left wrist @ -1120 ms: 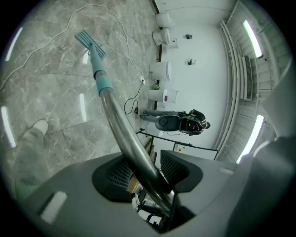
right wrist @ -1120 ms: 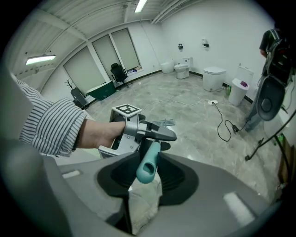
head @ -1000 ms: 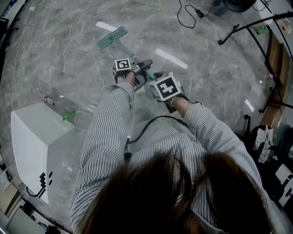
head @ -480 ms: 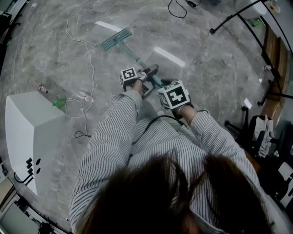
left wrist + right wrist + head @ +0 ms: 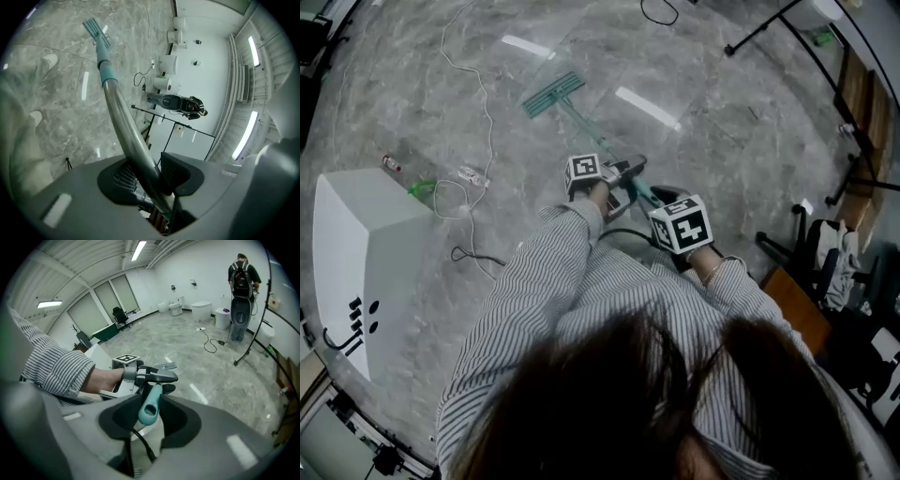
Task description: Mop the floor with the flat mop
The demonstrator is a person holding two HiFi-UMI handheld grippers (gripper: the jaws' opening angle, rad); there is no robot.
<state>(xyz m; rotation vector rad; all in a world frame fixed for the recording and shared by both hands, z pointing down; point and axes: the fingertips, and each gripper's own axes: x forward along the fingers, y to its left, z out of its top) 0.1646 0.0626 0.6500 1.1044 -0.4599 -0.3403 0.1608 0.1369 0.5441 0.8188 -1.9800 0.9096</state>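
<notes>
The flat mop lies with its teal head [image 5: 553, 94] flat on the grey marble floor, its pole [image 5: 591, 136] slanting back to my hands. My left gripper [image 5: 622, 174] is shut on the metal pole [image 5: 123, 122], just below the teal collar [image 5: 107, 71]; the mop head [image 5: 96, 32] shows far ahead. My right gripper [image 5: 664, 200] sits lower and closer to my body, shut on the teal handle end [image 5: 151, 405]. In the right gripper view the left gripper [image 5: 151, 375] is just ahead on the pole, with the mop head [image 5: 164, 365] beyond it.
A white cabinet [image 5: 366, 253] stands at my left, with a white cable [image 5: 483, 103], a small bottle [image 5: 391, 163] and a green item [image 5: 420, 190] on the floor beside it. Black stands [image 5: 787, 23] and a chair with cloth [image 5: 827, 267] are at right. A person [image 5: 241, 275] stands far off.
Both grippers have drawn back toward my body with the pole. The mop head has slid along the floor toward me and to the right, away from the white cable.
</notes>
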